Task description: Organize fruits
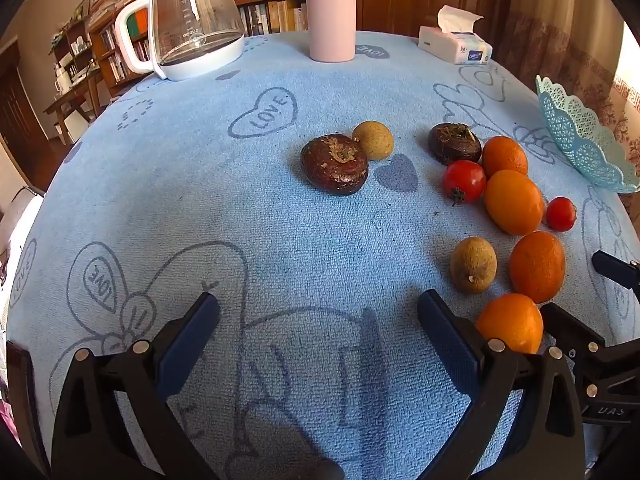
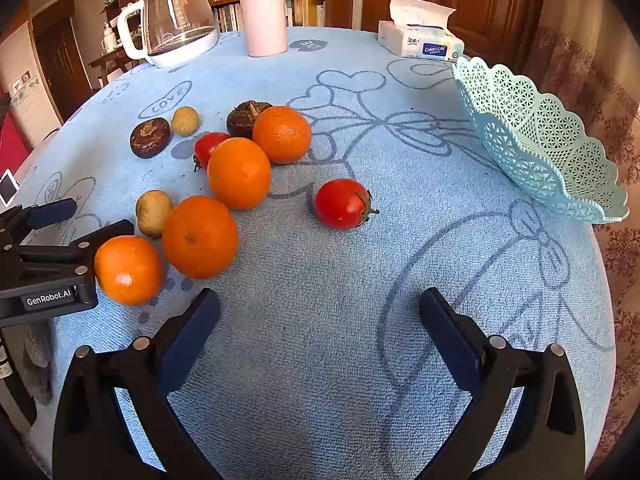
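Now | left gripper (image 1: 318, 310) spread, empty | right gripper (image 2: 320, 306) spread, empty | basket (image 2: 532, 136) beside tissue box (image 2: 420, 42)

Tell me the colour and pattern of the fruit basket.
The basket is pale turquoise, with an openwork lattice and scalloped rim; the right wrist view shows it best.

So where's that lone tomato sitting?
In the right wrist view the lone tomato lies mid-cloth, just right of the oranges, with the basket farther right.
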